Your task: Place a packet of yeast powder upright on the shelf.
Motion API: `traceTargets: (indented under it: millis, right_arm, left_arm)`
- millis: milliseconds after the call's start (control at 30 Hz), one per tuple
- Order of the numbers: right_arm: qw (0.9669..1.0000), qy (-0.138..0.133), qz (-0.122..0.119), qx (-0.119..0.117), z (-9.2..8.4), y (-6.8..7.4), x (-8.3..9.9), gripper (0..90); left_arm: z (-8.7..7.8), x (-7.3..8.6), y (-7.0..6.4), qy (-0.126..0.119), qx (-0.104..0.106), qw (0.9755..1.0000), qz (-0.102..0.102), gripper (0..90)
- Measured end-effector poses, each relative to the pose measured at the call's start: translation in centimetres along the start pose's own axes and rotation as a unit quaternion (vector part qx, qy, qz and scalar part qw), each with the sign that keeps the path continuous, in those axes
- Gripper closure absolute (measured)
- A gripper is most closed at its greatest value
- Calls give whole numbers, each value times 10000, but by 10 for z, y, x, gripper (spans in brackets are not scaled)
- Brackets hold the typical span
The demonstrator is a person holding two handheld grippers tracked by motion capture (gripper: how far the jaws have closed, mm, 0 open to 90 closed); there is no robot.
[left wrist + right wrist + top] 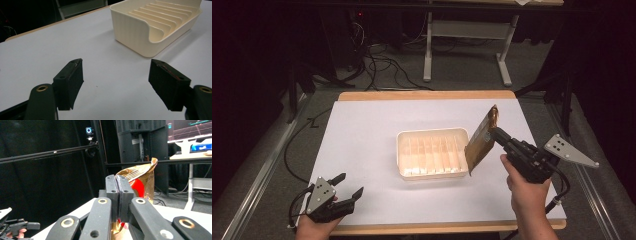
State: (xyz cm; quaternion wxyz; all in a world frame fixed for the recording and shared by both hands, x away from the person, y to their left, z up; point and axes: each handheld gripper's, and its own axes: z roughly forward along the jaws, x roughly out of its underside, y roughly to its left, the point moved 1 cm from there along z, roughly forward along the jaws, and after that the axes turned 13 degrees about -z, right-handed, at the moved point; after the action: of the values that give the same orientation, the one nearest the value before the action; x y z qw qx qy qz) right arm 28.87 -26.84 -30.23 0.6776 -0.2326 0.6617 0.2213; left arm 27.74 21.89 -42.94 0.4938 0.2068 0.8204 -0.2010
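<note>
A gold foil packet (481, 141) with a red patch hangs in the air at the right end of the cream ribbed tray (432, 153), tilted, its lower corner just over the tray's right rim. My right gripper (495, 133) is shut on the packet's upper edge; in the right gripper view its jaws meet flat against the crinkled packet (142, 178). My left gripper (346, 186) rests open at the table's front left corner, nothing between its pads (72, 81). The tray (130, 27) lies ahead of it to the right.
The white table top (362, 135) has a wooden edge at front and back. Beyond the table stand a white desk frame (467, 40) and loose cables on the floor (382, 65). Dark equipment racks (140, 150) stand behind.
</note>
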Motion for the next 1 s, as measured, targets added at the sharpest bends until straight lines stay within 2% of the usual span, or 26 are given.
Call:
traceTargets:
  millis: [400,1000]
  right_arm:
    - [9999,42,-21,-164,28,14,1,900]
    - [9990,92,-39,-438,68,39,5,900]
  left_arm:
    - [1,0,-1,31,32,10000,74,284]
    - [0,-1,-1,-4,42,10000,68,284]
